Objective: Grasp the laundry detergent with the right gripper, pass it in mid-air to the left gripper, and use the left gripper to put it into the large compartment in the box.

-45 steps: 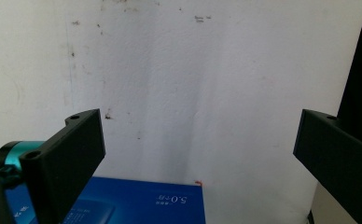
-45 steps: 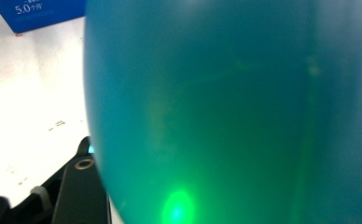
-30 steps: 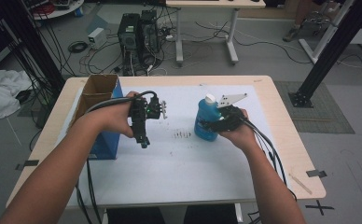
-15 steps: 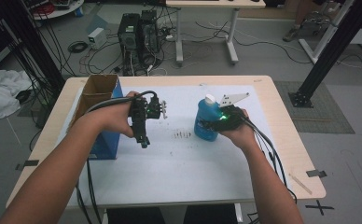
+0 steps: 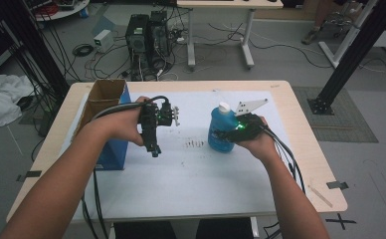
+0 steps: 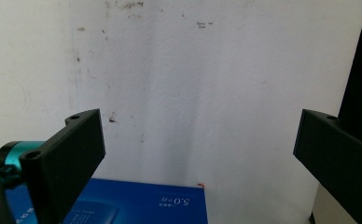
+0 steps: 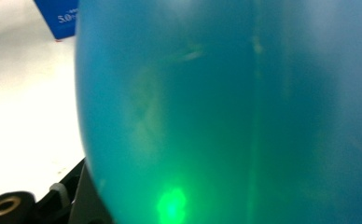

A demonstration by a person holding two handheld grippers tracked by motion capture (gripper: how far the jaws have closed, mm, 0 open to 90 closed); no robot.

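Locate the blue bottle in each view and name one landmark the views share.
High view: blue bottle stands right of centre on the white mat, right gripper against its side.
Left gripper view: no bottle I can make out.
Right gripper view: bottle spans most of the frame, very close.
Shared landmark: blue box, at the mat's left edge, bottom and top left in the gripper views.

Both forearms enter from the bottom edge of the high view and angle inward. The left hand [image 5: 126, 125] grips the left gripper [image 5: 153, 149] with its front end turned downward; in the left gripper view its two black fingers [image 6: 69, 158] stand wide apart with nothing between them. The right hand [image 5: 256, 142] holds the right gripper [image 5: 226, 135], a green light glowing on its body; finger spacing is hidden.
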